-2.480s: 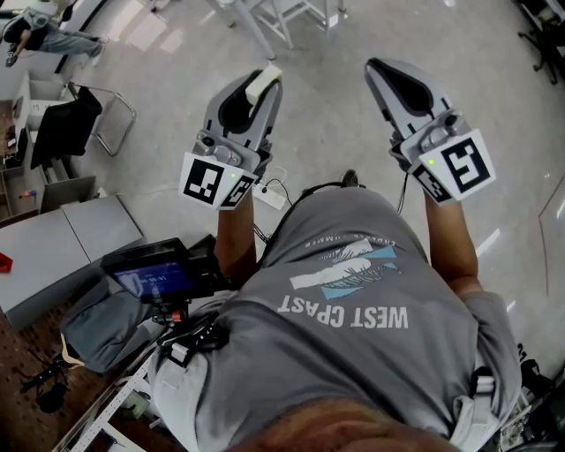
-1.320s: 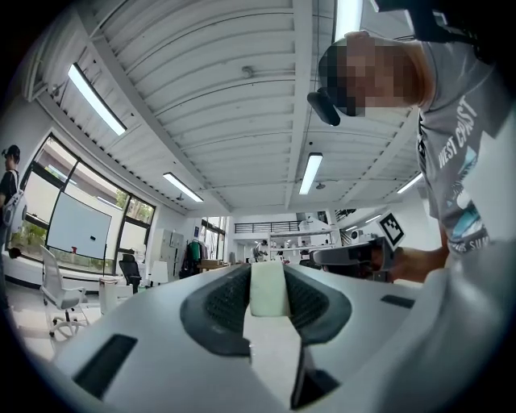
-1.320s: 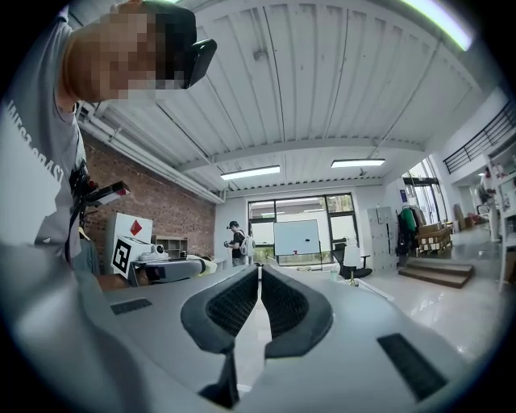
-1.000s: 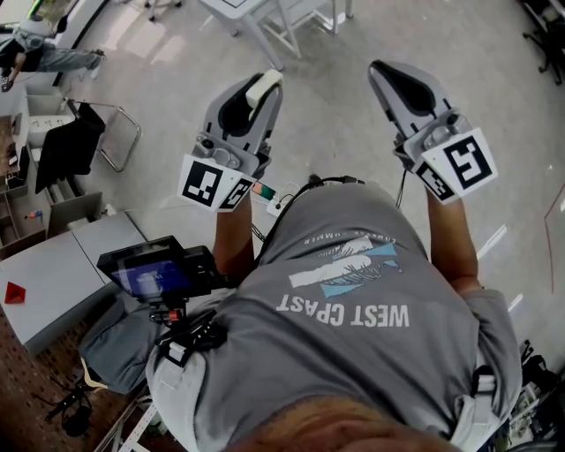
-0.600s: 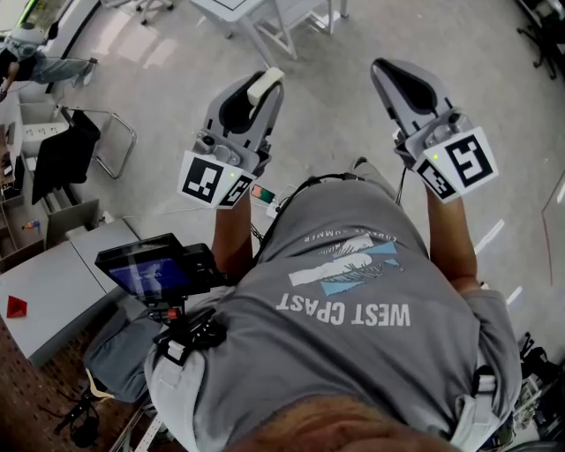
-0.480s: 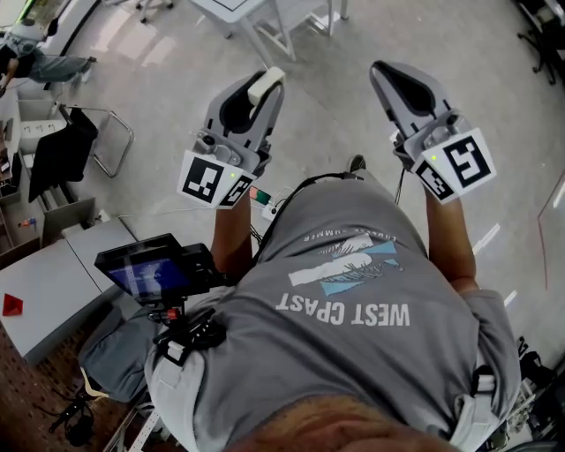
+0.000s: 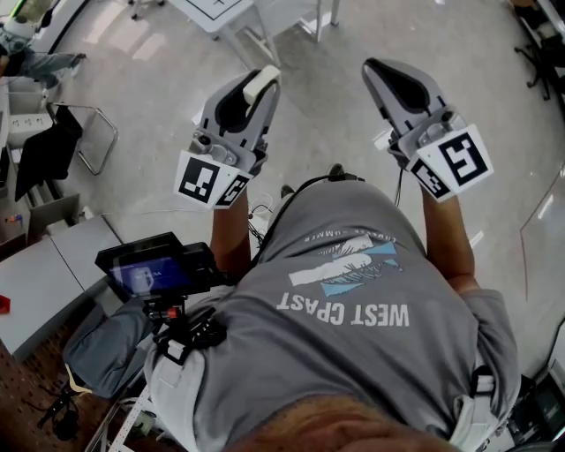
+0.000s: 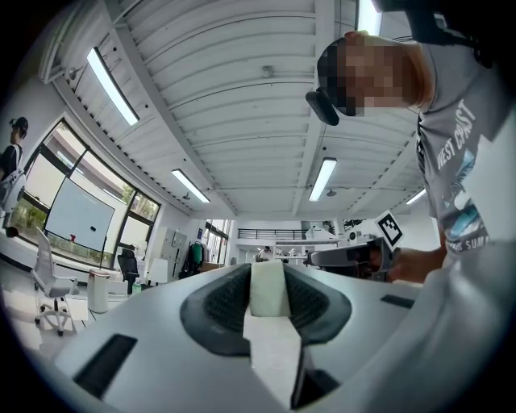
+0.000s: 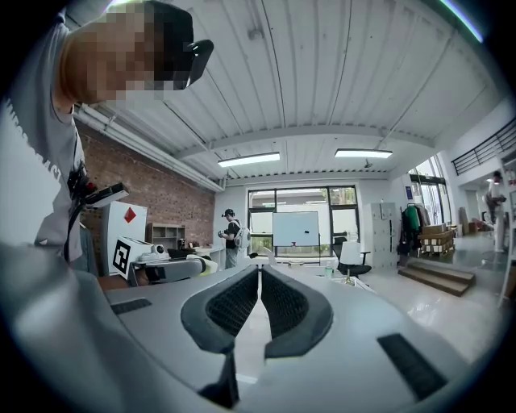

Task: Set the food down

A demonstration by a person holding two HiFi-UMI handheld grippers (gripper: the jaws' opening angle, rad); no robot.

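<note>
A pale cream block of food (image 7: pixel 262 81) sits pinched between the tips of my left gripper (image 7: pixel 257 88), held out at chest height over the floor. In the left gripper view the food (image 8: pixel 268 287) fills the gap between the dark pads (image 8: pixel 222 300), which press on both its sides. My right gripper (image 7: pixel 378 67) is held out level beside it, with its jaws together and nothing in them. In the right gripper view its pads (image 9: pixel 239 301) meet along a thin line. Both grippers point forward, away from my body.
Below me is a pale polished floor (image 7: pixel 335 124). The legs of a white table (image 7: pixel 238 18) show at the top. A metal chair (image 7: pixel 88 137) and grey cabinets (image 7: pixel 40 274) stand at the left. A small monitor (image 7: pixel 146 272) hangs at my chest.
The floor and furniture have slid through the view as I walk; the white table has come nearer at the top. Both grippers keep the same pose and grip.
</note>
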